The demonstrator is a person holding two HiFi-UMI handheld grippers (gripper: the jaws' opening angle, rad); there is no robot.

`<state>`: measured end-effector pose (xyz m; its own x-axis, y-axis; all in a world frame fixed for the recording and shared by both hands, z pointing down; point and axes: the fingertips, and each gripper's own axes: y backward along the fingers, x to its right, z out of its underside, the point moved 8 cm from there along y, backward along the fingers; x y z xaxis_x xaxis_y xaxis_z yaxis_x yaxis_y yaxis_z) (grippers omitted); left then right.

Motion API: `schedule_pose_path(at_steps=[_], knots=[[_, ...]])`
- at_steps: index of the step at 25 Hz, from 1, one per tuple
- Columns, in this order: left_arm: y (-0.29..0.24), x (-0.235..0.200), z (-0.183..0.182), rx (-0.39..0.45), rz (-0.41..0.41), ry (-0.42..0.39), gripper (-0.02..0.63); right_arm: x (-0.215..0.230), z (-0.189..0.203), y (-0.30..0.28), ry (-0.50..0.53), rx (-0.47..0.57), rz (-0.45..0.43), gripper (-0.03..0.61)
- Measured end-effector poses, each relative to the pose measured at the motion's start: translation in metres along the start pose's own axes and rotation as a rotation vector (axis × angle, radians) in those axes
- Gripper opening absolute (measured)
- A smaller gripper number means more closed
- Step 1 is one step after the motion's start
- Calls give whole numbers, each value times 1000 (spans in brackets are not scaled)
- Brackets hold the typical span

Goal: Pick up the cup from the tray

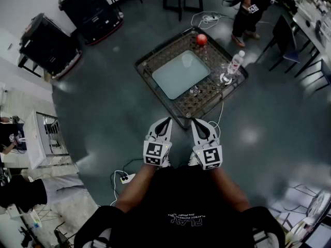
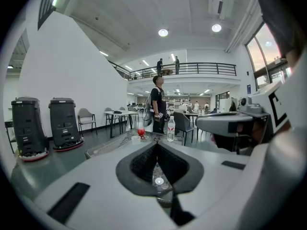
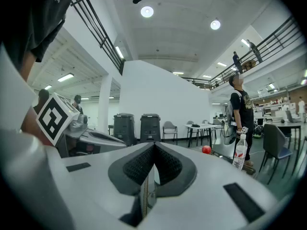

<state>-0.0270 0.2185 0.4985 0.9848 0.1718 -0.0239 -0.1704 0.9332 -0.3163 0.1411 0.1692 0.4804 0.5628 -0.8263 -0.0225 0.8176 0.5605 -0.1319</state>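
Note:
A low wire-mesh table [image 1: 155, 61] stands ahead of me with a pale rectangular tray [image 1: 181, 74] on it. In the left gripper view a small white cup [image 2: 135, 138] sits on the table just left of a red object [image 2: 141, 131]. I cannot make the cup out in the head view. The red object [image 1: 201, 39] is at the table's far corner, and a water bottle [image 1: 236, 62] stands at the right corner. My left gripper [image 1: 166, 120] and right gripper [image 1: 195, 122] are side by side short of the table's near corner, both shut and empty.
Two black wheeled machines [image 1: 90, 4] [image 1: 49, 43] stand at the back left. A person [image 1: 251, 9] stands beyond the table. A power strip [image 1: 126, 178] with its cable lies on the floor by my feet. Chairs [image 1: 289, 50] and desks line the right side.

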Motion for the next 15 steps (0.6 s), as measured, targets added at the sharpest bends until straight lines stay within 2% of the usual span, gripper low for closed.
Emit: schedule_pose_path(at_steps=[4,15], knots=[[8,-14,-4,37,1,-1,6,-9,-13,-8,-1,0,19,6],[20,-42,1,39,46,16,6,-33,-16,-20,8,-21,71,6]])
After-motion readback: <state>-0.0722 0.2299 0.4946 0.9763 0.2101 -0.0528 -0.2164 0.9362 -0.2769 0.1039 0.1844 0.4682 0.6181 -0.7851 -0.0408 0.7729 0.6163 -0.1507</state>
